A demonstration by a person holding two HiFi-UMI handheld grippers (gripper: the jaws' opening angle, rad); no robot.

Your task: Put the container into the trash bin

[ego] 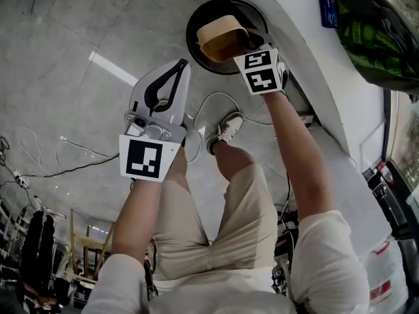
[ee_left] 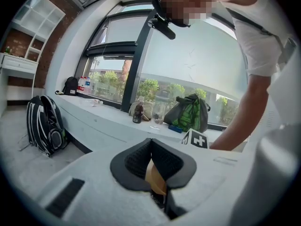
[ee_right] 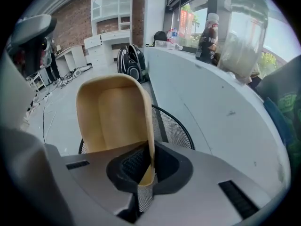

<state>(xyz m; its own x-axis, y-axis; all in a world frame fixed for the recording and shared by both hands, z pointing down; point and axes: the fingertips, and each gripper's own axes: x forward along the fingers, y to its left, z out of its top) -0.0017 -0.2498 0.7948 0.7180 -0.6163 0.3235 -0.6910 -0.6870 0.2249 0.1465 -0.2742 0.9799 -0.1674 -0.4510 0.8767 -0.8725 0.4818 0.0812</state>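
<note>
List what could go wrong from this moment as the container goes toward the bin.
1. The right gripper pinches only one thin wall of the container, so it may twist or slip early.
2. The container looks wide against the mouth of the trash bin and could catch the rim and tumble outside.
3. A cable loops beside the person's shoe, which is a possible trip hazard.

1. White short-sleeved shirt, beige shorts, and a white laced sneaker.
2. Left gripper: pale grey shell, black ribbed left pads, and a left marker cube with a black-and-white square pattern.
3. Right gripper: grey shell, black ribbed right pads, and a right marker cube with black-and-white patterns.
</note>
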